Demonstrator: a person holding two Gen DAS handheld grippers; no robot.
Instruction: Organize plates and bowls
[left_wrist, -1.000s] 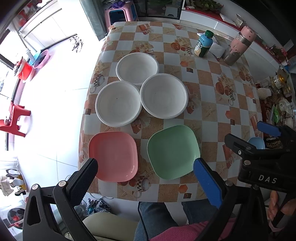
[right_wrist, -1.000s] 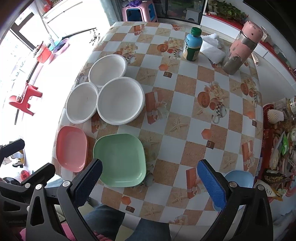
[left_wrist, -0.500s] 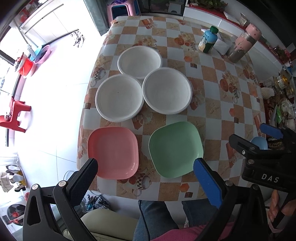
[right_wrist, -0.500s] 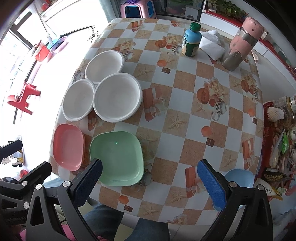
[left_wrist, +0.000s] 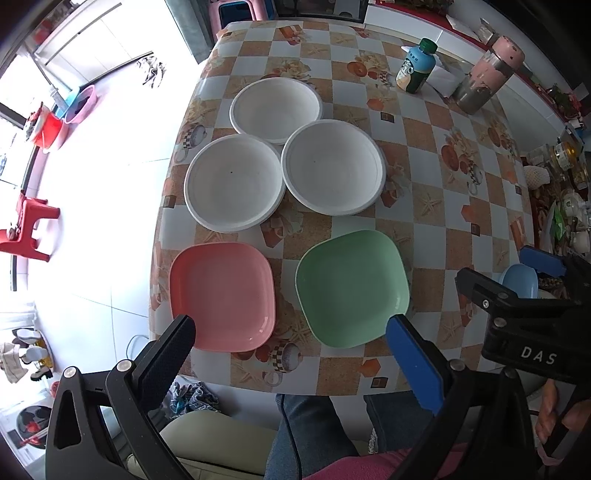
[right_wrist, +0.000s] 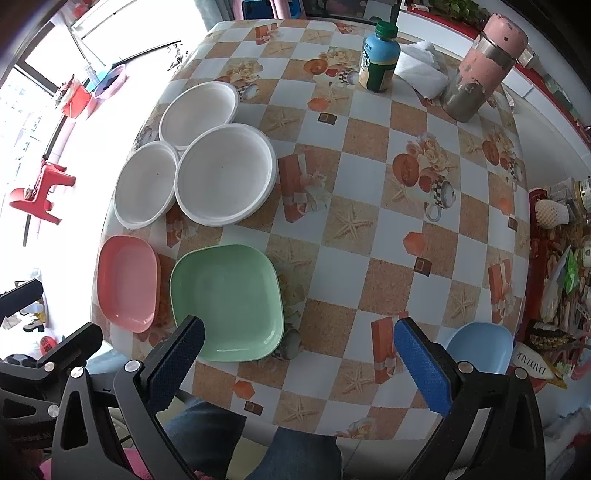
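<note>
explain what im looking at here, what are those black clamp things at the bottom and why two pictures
There is no robot. A person sits at the table holding a clamp-like tool in each hand, and each tool carries a wide-angle camera looking forward along its two fingers. That gives two pictures of one moment.

One picture comes from the left hand-held gripper, the other from the right hand-held gripper. Both are open and hold nothing.

On the checked tablecloth lie three white round bowls, with a pink square plate and a green square plate nearer the person. At the far side stand a green-capped bottle and a pink flask. A blue dish sits at the near right edge.
</note>
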